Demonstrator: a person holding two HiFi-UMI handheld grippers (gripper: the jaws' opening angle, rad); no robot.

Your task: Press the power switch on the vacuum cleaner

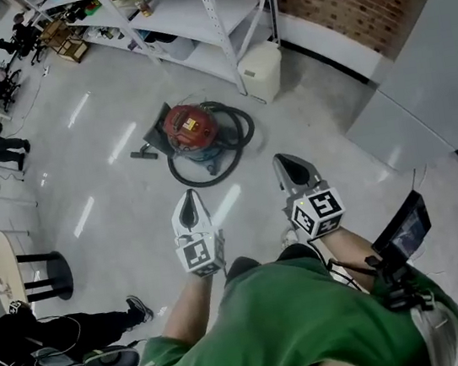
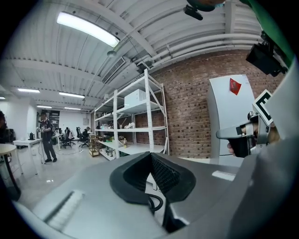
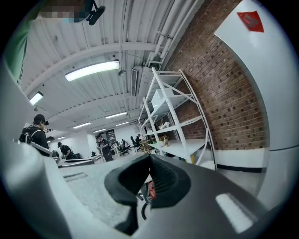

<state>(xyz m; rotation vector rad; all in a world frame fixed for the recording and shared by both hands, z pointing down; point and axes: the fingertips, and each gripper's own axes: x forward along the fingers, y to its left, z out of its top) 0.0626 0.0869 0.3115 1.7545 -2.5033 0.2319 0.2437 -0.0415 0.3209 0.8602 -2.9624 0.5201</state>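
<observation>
The red vacuum cleaner is seen on the floor near the shelf leg, well apart from the left tool and right tool — both pressed together, empty. The switch should be neared first, then poked with one tip.

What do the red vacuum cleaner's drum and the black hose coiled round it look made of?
Red round vacuum cleaner drum: probably moulded plastic, glossy, judging by its even colour and slight sheen; painted metal can't be ruled out. Black coiled hose: flexible plastic or rubber, matt, since it lies in loose loops.
</observation>
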